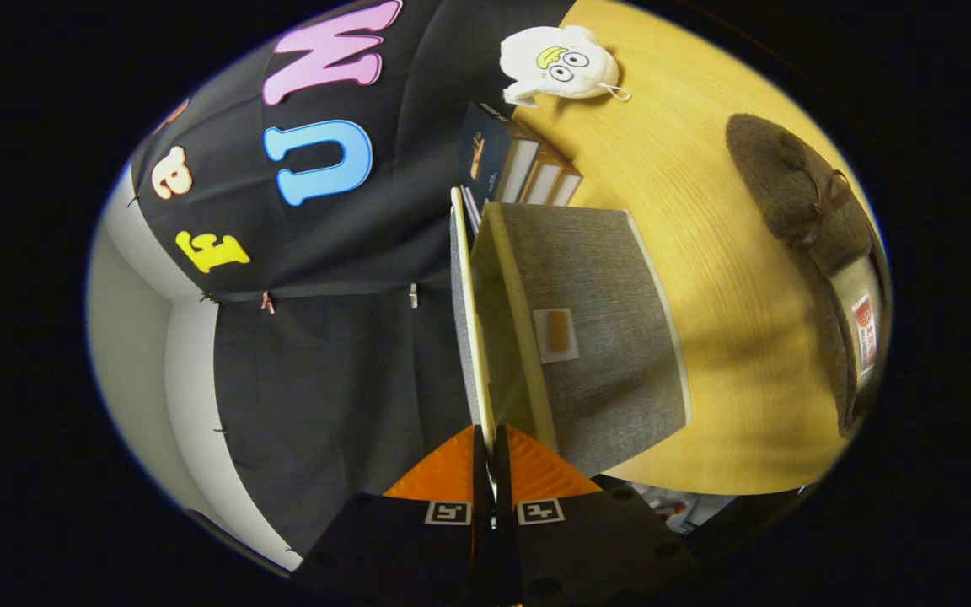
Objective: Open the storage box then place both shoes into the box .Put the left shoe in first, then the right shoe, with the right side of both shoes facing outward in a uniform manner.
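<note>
The view is rolled on its side, so the wooden table [705, 253] stands up along one side and the black booth wall along the other. The claw [490, 459] is nearly closed: its two orange fingers [443, 472] sit on either side of the thin lid [462, 320] of the box [595, 337], with only a narrow slit between them, and the lid's edge runs straight into that slit. Both fingers appear to press on the lid.

The lid is a flat panel with a pale inner face and a grey fabric outer face. It stands swung away from the box, and a wedge-shaped gap shows between it and the box's cream rim. The box is grey fabric with cream trim and a small tan label patch on the side that faces the camera. It rests on the table, just ahead of the fingers.

Beyond the box, against its far end, stands a row of books [519, 164]. Past the books lies a white plush toy [557, 63] with cartoon eyes.

A dark brown shoe [814, 236] lies on the table well apart from the box, across bare wood, with a pale insole and a tag showing at its opening. It is well off to the side of the fingers.
</note>
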A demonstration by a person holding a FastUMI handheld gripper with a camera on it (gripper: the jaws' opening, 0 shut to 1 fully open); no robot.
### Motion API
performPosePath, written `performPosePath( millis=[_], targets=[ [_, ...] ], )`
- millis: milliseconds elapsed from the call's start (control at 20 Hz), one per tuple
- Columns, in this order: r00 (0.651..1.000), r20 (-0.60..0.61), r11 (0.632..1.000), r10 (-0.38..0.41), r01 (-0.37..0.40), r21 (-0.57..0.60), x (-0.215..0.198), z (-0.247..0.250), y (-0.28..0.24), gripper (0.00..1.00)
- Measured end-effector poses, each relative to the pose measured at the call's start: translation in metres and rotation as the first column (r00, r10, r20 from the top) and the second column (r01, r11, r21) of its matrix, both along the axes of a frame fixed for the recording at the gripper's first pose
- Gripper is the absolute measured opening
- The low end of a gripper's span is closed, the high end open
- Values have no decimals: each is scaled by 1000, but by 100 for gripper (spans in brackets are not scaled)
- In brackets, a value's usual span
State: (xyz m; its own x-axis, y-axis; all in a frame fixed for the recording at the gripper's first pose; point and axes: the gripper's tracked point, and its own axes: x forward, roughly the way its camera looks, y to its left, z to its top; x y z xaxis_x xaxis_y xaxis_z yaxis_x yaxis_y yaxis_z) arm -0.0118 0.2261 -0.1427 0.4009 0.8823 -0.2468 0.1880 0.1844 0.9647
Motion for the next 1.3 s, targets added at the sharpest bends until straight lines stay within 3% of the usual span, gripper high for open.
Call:
performPosePath(
  millis=[250,600,1200,1300],
  targets=[
    [999,46,998,11,-14,56,5,50,21,5],
    [976,199,995,93,-96,3,14,107,80,5],
    [945,261,980,195,-180,-81,23,133,218,5],
    [923,306,971,233,-202,-130,21,130,239,6]
  ],
)
